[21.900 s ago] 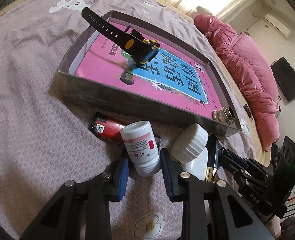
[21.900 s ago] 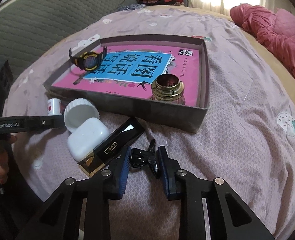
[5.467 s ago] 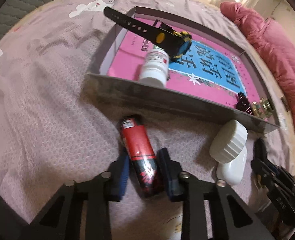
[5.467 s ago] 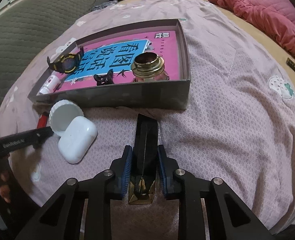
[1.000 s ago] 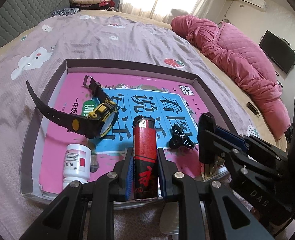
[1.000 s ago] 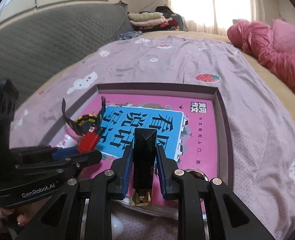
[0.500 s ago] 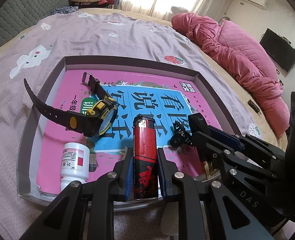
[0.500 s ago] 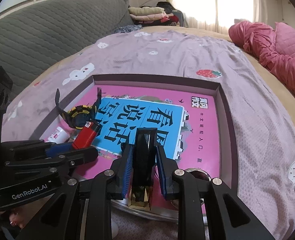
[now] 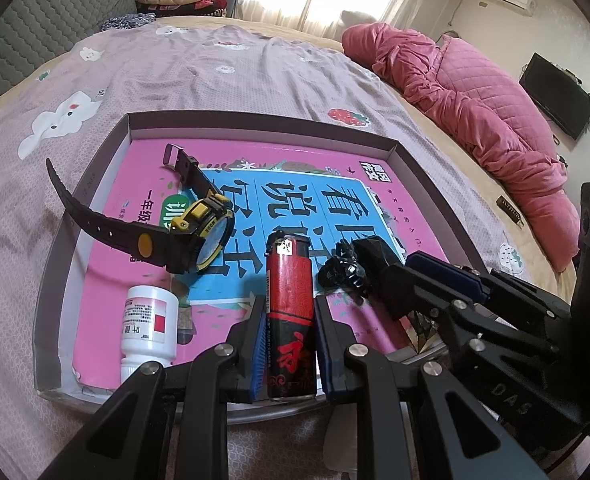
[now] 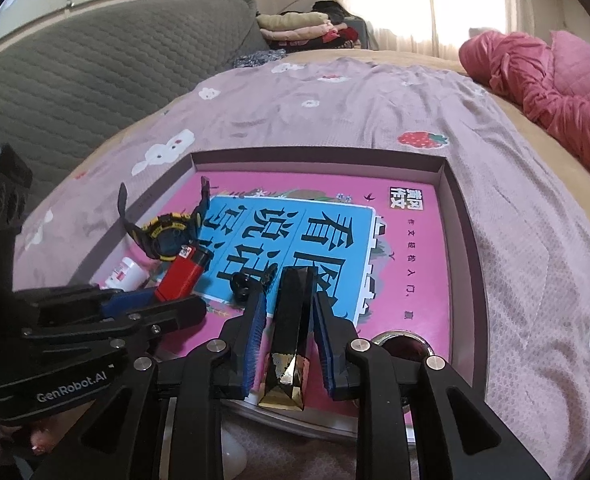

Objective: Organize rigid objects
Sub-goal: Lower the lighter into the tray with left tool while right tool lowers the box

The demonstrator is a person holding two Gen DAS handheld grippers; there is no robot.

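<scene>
A shallow grey tray point(image 9: 255, 120) point(image 10: 319, 156) on the bed holds a pink and blue book. On the book lie a black and yellow watch point(image 9: 199, 236) point(image 10: 167, 236), a white pill bottle point(image 9: 149, 320) point(image 10: 125, 274) and a black hair clip point(image 9: 339, 270) point(image 10: 243, 286). My left gripper point(image 9: 289, 312) point(image 10: 167, 300) is shut on a red lighter point(image 9: 289, 292) point(image 10: 183, 274) over the tray's near edge. My right gripper point(image 10: 289, 332) point(image 9: 407, 276) is opening. A black and gold faceted box point(image 10: 291, 320) point(image 9: 375, 252) lies between its pads on the book, with a thin gap at the left pad.
A brass-capped jar point(image 10: 401, 344) stands in the tray's near right corner. A white case point(image 10: 231, 452) lies on the sheet in front of the tray. A pink quilt point(image 9: 475, 112) is piled at the right, and a grey headboard point(image 10: 75, 80) rises at the left.
The right gripper's pads have eased slightly apart from the black box, which now rests on the book. The left gripper and the lighter have stayed where they were.
</scene>
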